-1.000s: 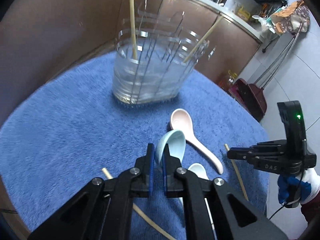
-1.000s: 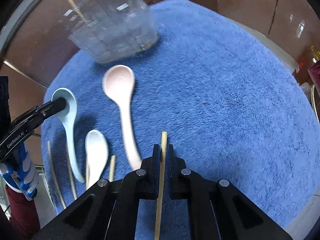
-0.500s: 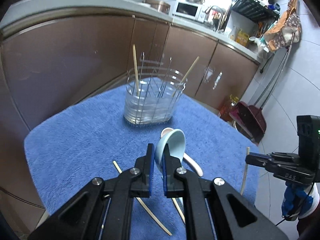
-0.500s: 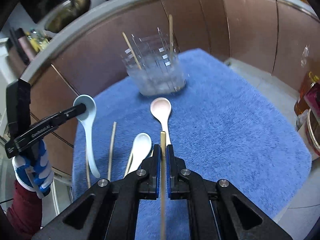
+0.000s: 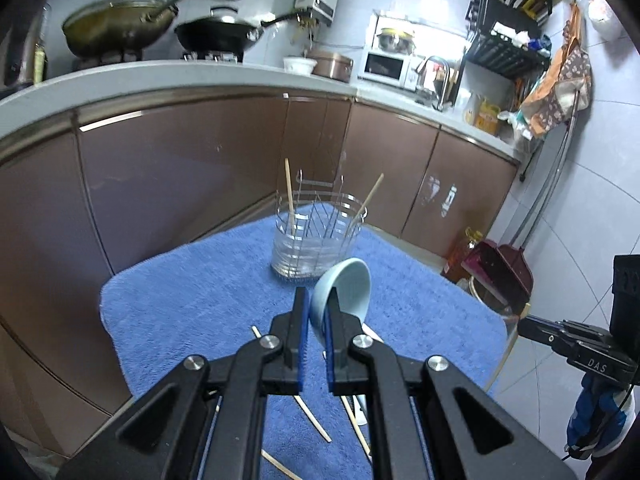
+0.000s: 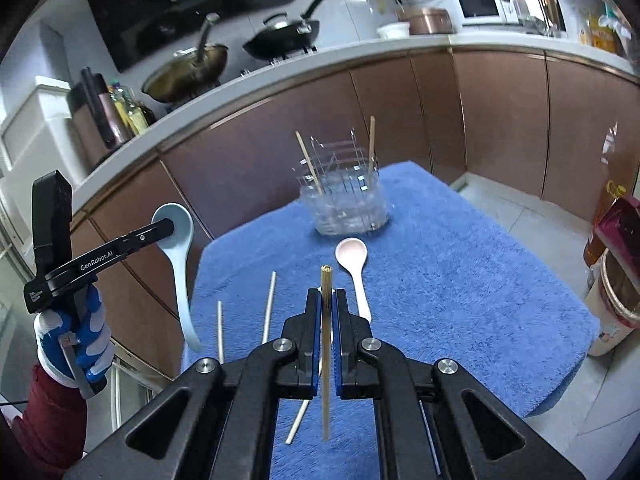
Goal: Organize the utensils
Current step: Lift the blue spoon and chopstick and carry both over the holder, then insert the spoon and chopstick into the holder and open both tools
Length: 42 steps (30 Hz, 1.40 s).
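My left gripper (image 5: 315, 300) is shut on the bowl of a light blue spoon (image 5: 344, 288), lifted above the blue towel (image 5: 192, 292); from the right wrist view the spoon (image 6: 178, 248) hangs handle-down off the table's left side. My right gripper (image 6: 327, 300) is shut on a wooden chopstick (image 6: 326, 320), held above the towel (image 6: 460, 272). A wire utensil holder (image 5: 318, 236) with two chopsticks standing in it sits at the towel's far end, ahead of both grippers. A pink spoon (image 6: 354, 264) lies on the towel in front of the holder (image 6: 346, 204).
Loose chopsticks (image 6: 269, 306) and a white spoon partly hidden by my fingers lie on the near towel. Brown cabinets (image 5: 180, 184) and a counter with pans (image 5: 116, 32) stand behind. A person's gloved hand (image 6: 76, 340) holds the left gripper. Bottles and bins (image 6: 616, 264) stand on the floor right.
Both grippers have risen and drawn back from the towel, carrying the blue spoon and the chopstick. The holder now looks smaller and farther away, and the counter has come into view.
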Tool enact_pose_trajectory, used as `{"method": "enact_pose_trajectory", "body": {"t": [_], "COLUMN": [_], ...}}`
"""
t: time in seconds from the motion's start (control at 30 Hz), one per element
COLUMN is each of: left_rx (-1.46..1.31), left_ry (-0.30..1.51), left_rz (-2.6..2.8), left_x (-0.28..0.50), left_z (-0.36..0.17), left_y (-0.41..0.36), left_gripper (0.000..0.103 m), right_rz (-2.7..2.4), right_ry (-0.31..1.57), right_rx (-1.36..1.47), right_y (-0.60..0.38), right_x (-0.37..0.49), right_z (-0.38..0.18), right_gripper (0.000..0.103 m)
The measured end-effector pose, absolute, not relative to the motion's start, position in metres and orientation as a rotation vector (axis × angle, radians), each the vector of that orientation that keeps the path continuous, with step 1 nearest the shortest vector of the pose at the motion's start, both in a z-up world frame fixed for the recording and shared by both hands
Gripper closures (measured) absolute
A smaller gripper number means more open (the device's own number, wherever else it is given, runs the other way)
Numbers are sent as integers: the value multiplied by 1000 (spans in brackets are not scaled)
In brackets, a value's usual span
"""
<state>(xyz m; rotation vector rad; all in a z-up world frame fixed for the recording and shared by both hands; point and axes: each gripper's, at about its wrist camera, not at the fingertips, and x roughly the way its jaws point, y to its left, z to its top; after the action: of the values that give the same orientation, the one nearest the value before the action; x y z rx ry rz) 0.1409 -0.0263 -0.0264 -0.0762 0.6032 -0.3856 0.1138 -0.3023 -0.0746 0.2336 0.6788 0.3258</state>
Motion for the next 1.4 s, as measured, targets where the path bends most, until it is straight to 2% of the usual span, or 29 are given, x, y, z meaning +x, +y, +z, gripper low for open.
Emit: {"method": "enact_pose_trajectory", "body": {"t": [0.37, 0.7, 1.07, 1.4], "left_rx": [-71, -149, -131, -94], "left_ry": [459, 367, 298, 273], "left_rz": [-323, -224, -98, -37], "left_x": [110, 209, 336, 384], "left_z": [13, 41, 16, -45], "left_y": [-28, -40, -87, -114], "left_gripper": [97, 97, 97, 97], "right_rz": [356, 388, 375, 310], "right_ry": [535, 387, 244, 243], "right_rx": [209, 193, 176, 159], "right_y": [-295, -287, -285, -278], "right_x": [86, 159, 276, 356], "right_z": [-29, 30, 60, 14], "right_gripper": [98, 98, 98, 98]}}
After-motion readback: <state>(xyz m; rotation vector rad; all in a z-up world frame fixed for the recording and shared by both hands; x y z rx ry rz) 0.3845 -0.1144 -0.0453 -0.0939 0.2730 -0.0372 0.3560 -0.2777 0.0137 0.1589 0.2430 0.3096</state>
